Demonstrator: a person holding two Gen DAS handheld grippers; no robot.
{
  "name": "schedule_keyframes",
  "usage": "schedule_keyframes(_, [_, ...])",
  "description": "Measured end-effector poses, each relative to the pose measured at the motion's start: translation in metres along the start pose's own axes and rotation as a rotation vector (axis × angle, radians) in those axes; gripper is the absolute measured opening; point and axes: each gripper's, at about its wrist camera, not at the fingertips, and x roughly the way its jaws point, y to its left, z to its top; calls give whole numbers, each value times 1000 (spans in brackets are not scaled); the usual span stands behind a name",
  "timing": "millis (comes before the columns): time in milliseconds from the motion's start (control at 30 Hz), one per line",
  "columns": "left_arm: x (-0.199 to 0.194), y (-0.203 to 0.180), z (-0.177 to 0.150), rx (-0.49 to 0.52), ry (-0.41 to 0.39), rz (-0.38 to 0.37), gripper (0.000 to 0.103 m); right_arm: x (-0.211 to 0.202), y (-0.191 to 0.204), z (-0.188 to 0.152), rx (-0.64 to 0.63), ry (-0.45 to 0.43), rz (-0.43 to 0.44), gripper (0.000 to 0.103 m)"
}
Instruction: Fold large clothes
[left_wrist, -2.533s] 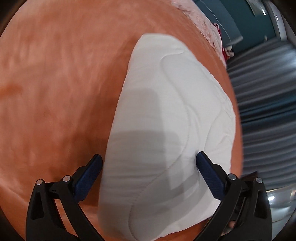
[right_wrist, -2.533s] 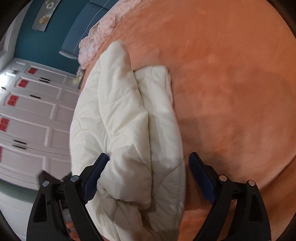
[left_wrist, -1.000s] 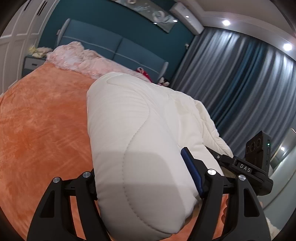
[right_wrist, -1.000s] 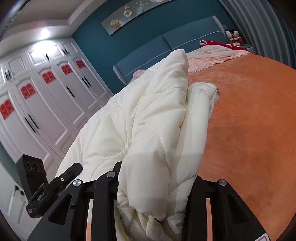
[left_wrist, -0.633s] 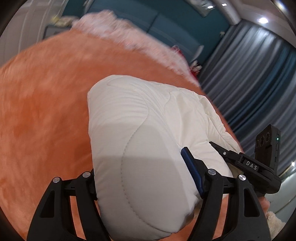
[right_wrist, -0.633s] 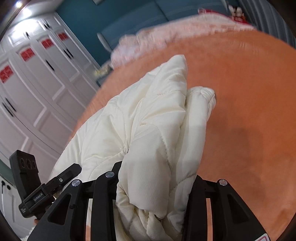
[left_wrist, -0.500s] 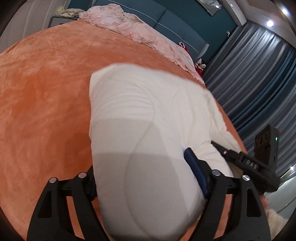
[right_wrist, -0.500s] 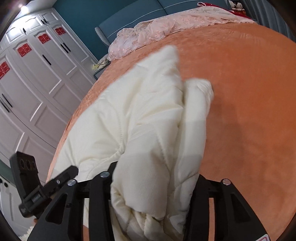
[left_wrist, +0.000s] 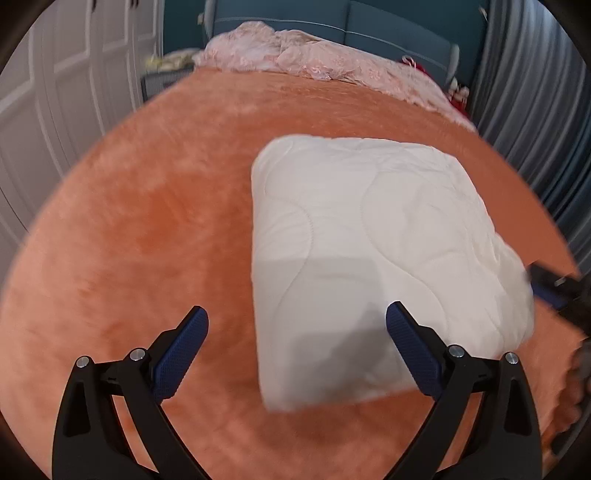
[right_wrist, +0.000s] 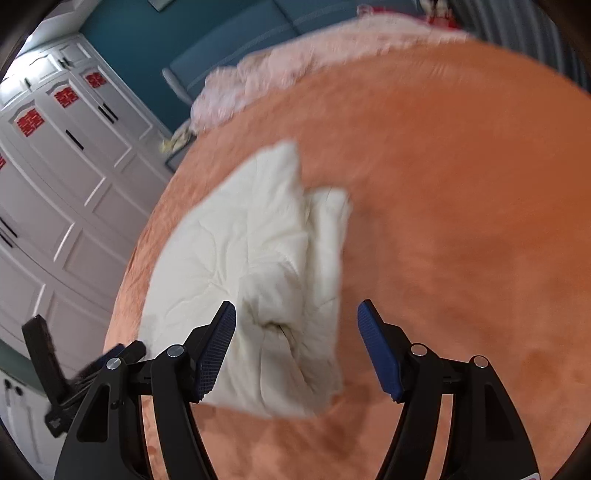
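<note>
Both pairs of jaws stand wide apart and hold nothing: the left gripper (left_wrist: 297, 332) hangs above the near left corner of the folded white quilt (left_wrist: 369, 251), its right blue pad over the cloth and its left pad over bare cover, while the right gripper (right_wrist: 297, 341) hovers over the bundle's rumpled near end, where a pinched dimple shows in the padding. Neither pad seems to touch the cloth, though the blur in the right wrist view makes that hard to judge. From the left wrist view the quilt lies as a squarish padded packet on the orange bed cover (left_wrist: 147, 221), top face smooth with curved stitching; from the right wrist view the same bundle (right_wrist: 258, 266) looks less tidy, with a loose flap (right_wrist: 325, 229) standing proud along its right edge. My judgement is that the fold is nearly finished and the step in hand is to release and tidy; to do it well, lift both grippers straight up so no pad drags a layer, then press or tuck that flap level with the rest. Beyond lie pink bedding (left_wrist: 314, 62), the blue headboard (left_wrist: 369, 22), white wardrobe doors (right_wrist: 55, 166) and grey curtains (left_wrist: 535, 92)
</note>
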Motion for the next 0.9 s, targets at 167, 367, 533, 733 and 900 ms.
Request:
schedule_keyframes(167, [-25, -25, 11, 57, 7, 80, 94, -30, 33, 1, -140, -15, -62, 33])
schedule_keyframes(367, [-29, -48, 34, 98, -2, 125, 88, -22, 73, 15, -280, -43, -127, 14])
schedule_keyframes(533, [-12, -61, 62, 122, -11, 151, 86, 9, 95, 48, -325, -56, -153, 14])
schedule_keyframes(733, [21, -68, 92, 125, 2, 169, 84, 56, 98, 83, -298, -22, -174, 14])
schedule_keyframes(900, [61, -67, 111, 119, 31, 192, 83, 100, 85, 96, -274, 28, -215, 14])
